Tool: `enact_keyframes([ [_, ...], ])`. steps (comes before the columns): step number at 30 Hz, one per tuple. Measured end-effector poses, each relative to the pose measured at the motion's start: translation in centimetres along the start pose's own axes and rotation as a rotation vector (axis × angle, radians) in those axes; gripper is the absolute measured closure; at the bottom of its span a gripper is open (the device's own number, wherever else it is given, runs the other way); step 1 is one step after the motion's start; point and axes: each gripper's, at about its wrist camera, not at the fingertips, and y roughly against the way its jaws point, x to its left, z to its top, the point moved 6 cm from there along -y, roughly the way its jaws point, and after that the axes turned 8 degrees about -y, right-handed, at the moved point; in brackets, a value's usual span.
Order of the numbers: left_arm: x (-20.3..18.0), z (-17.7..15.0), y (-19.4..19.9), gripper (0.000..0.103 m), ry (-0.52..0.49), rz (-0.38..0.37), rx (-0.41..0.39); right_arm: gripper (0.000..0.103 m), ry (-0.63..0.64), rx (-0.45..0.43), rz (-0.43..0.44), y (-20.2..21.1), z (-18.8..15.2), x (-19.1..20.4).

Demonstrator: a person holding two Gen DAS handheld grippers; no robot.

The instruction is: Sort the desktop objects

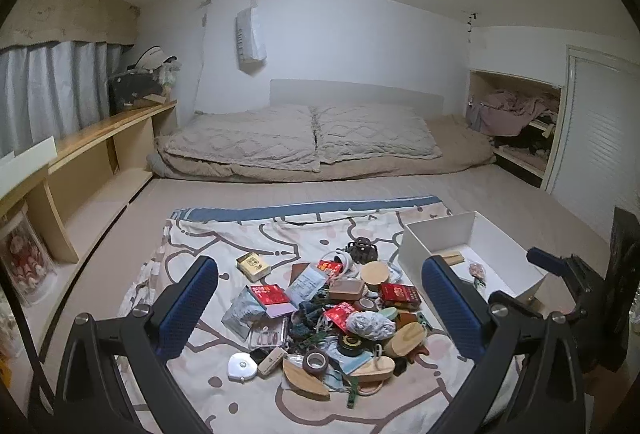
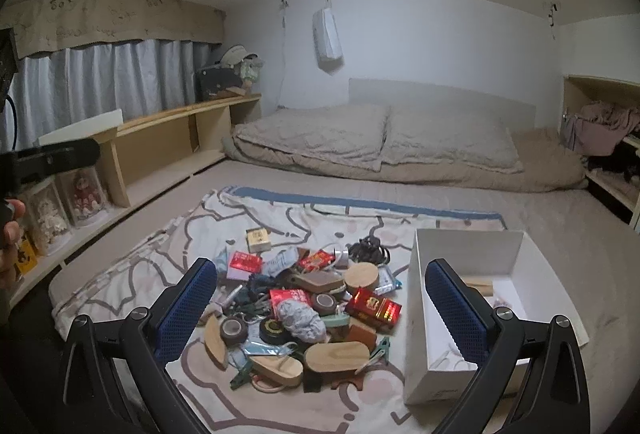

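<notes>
Hovering above the patterned sheet, both grippers are spread wide and grasp nothing: the left gripper frames the heap in the lower middle of its view, and the right gripper does the same in its own. Between the blue pads lies the pile of small things, all touching or overlapping: wooden oval pieces, rolls of tape, a grey ball of yarn, red packets, green clips and a round wooden lid. A white tape measure sits at the pile's lower left edge in the left view, and a small yellow box lies a little apart at the far left of the heap.

Just beside the pile, at the right of both frames, stands the white box. Inside it I can make out only a wooden block and a small pinkish item. Judging by that, the sorting has barely begun; nearly everything remains to be moved.

Farther off, in the upper half of the frames, are folded bedding, a wooden shelf and grey curtains.
</notes>
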Motion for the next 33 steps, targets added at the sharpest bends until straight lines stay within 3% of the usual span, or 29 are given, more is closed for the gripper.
enact_keyframes([
  [16, 1.9, -6.3, -7.2, 0.000, 0.014, 0.035, 0.030, 0.000, -0.051, 0.040, -0.002, -5.4, -4.0, -1.7],
  [22, 1.6, -9.2, -9.0, 0.000, 0.073, 0.032, 0.053, 0.000, -0.058, 0.059, 0.012, -6.5, -6.4, -1.7],
  [33, 1.4, -15.6, -12.4, 0.000, 0.198, 0.055, 0.164, 0.000, -0.038, 0.232, 0.012, -9.6, -13.2, -1.4],
])
